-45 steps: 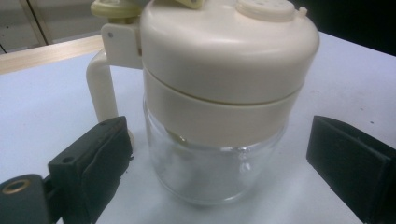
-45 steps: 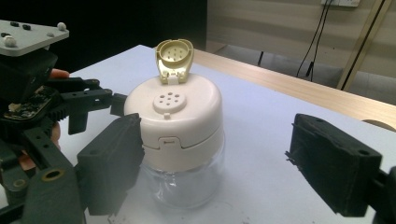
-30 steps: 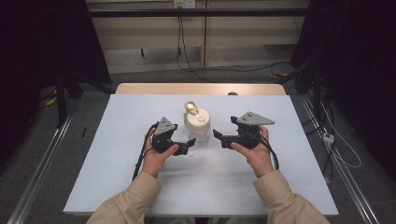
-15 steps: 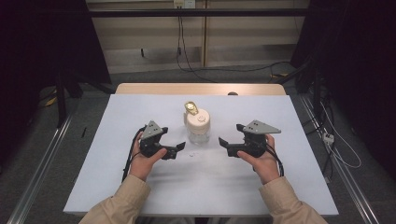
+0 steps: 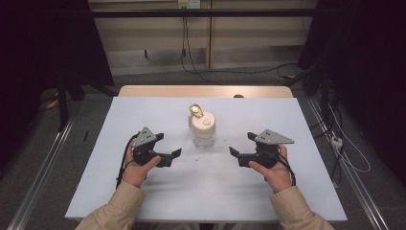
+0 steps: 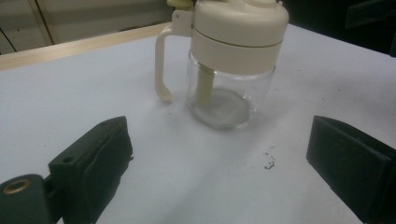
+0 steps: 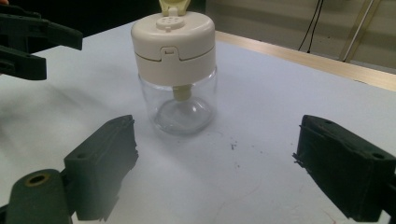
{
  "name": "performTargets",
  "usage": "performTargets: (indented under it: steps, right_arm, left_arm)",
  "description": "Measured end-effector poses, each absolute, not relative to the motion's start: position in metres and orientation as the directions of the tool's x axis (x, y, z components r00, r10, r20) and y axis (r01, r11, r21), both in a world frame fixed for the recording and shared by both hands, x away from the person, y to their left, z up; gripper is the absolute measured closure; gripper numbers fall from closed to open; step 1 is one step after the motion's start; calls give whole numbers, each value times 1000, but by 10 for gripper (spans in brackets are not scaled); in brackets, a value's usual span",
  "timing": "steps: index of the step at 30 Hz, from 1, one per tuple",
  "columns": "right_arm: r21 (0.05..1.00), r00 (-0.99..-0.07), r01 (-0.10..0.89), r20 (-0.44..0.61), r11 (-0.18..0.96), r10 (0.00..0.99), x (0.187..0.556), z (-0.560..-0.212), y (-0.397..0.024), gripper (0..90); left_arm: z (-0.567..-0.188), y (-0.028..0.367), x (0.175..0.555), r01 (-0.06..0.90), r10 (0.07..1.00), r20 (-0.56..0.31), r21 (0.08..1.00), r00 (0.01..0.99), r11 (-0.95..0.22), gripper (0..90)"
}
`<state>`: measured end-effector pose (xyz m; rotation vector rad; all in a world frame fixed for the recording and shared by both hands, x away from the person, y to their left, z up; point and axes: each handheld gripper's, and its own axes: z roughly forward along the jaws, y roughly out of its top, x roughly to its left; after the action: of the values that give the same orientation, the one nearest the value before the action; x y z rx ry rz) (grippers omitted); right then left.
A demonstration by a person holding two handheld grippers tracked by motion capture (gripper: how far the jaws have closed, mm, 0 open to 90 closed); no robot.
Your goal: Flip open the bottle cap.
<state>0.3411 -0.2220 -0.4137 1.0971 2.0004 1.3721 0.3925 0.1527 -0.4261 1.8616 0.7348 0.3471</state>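
Both grippers pulled back from the jar over the last sec: 1 s ago they sat close on either side of it, now the left gripper point(image 5: 173, 154) is lower left of centre and the right gripper point(image 5: 233, 153) lower right, each well apart from the jar point(image 5: 203, 128). Fingers on both are spread wide, nothing held; same in the left gripper view point(image 6: 224, 163) and right gripper view point(image 7: 215, 172), black fingers point(image 7: 100, 163) apart w/ bare table between. Reads as a release/retreat, so prob. the handling step on the jar is finished, or hands are resetting for a new approach.

Jar: upright at mid-frame of the high view, on the white table point(image 5: 287, 120), not touched. Clear glass body, looks empty, cream plastic lid point(image 7: 173, 39) w/ sprinkle holes, yellowish flip cap point(image 5: 195, 111) standing open at the back. Cream side handle point(image 6: 161, 70) and an inner tube visible thru the glass. Small dark specks point(image 6: 269, 158) on table just in front of it.
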Motion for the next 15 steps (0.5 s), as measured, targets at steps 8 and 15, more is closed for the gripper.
performTargets:
  steps: [8, 15]
  right_arm:
    - [922, -554, 346, 54, 171, 831, 334, -420, -230, 113]
    - [923, -549, 346, 52, 170, 835, 325, -427, -237, 112]
  left_arm:
    - [-426, 163, 389, 334, 645, -105, 910, 757, -244, 59]
    - [-425, 171, 385, 334, 651, -104, 911, 752, -241, 59]
